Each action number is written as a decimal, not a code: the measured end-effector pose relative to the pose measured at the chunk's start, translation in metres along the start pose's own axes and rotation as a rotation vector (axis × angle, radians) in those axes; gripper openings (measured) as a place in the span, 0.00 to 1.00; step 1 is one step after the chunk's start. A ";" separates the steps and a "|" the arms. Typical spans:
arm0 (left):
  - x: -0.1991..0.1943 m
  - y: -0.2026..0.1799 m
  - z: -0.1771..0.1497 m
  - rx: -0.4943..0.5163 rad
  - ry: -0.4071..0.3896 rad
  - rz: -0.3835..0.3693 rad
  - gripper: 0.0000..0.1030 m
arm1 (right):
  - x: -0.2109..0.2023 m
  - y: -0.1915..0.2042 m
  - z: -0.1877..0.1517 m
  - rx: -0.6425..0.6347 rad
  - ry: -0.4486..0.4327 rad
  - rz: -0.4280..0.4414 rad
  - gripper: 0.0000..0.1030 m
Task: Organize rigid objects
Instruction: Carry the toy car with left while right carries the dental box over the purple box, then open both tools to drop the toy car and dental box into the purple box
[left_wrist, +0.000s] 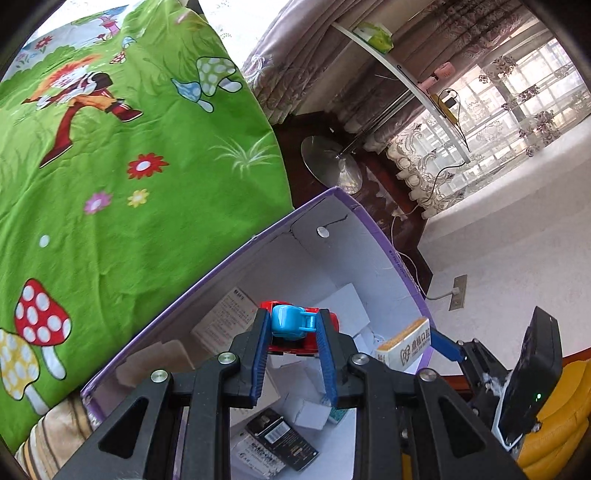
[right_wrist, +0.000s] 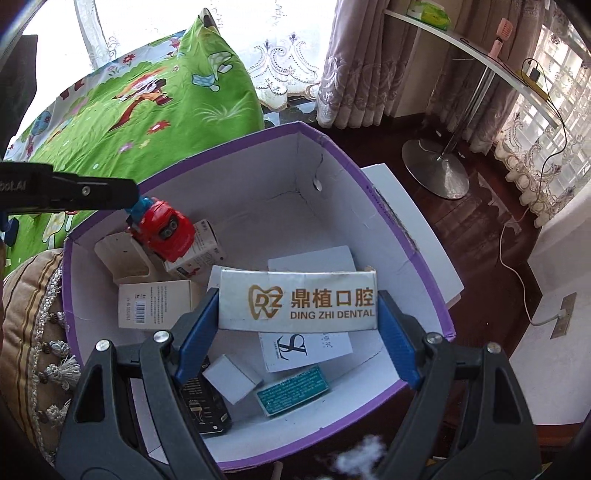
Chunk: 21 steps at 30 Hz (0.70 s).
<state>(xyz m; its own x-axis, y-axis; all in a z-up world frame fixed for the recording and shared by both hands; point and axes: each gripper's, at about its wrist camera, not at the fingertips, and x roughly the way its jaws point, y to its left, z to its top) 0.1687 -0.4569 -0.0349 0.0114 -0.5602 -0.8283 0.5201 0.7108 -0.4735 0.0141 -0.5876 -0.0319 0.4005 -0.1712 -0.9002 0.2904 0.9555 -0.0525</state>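
Observation:
A purple-rimmed white box (right_wrist: 373, 192) stands open on the floor, with several small cartons inside; its rim also shows in the left wrist view (left_wrist: 384, 236). My left gripper (left_wrist: 293, 328) is shut on a red and blue toy truck (left_wrist: 291, 325) and holds it over the box's left side; the truck also shows in the right wrist view (right_wrist: 162, 230). My right gripper (right_wrist: 297, 308) is shut on a white "Ding Zhi Dental" box (right_wrist: 297, 304), held over the middle of the box. That dental box also shows in the left wrist view (left_wrist: 404, 343).
A green cartoon-print quilt (left_wrist: 129, 166) lies to the left of the box, with a striped tasselled cushion (right_wrist: 33, 332) beside it. A round metal stand base (right_wrist: 436, 171) sits on the dark wood floor to the right. A wall socket with a white cable (right_wrist: 563, 315) is further right.

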 end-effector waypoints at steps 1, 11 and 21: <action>0.007 -0.004 0.004 0.003 0.001 0.003 0.26 | 0.002 -0.002 0.000 0.004 0.002 -0.003 0.81; 0.052 -0.018 0.019 0.026 0.030 0.029 0.26 | 0.011 -0.011 -0.003 0.017 0.013 0.000 0.81; 0.079 -0.014 0.017 0.026 0.062 0.075 0.40 | 0.011 -0.012 -0.003 0.017 0.014 0.006 0.81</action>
<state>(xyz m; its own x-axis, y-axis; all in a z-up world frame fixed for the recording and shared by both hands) 0.1771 -0.5183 -0.0882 -0.0011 -0.4780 -0.8783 0.5419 0.7379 -0.4023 0.0128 -0.6006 -0.0424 0.3899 -0.1620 -0.9065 0.3024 0.9523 -0.0401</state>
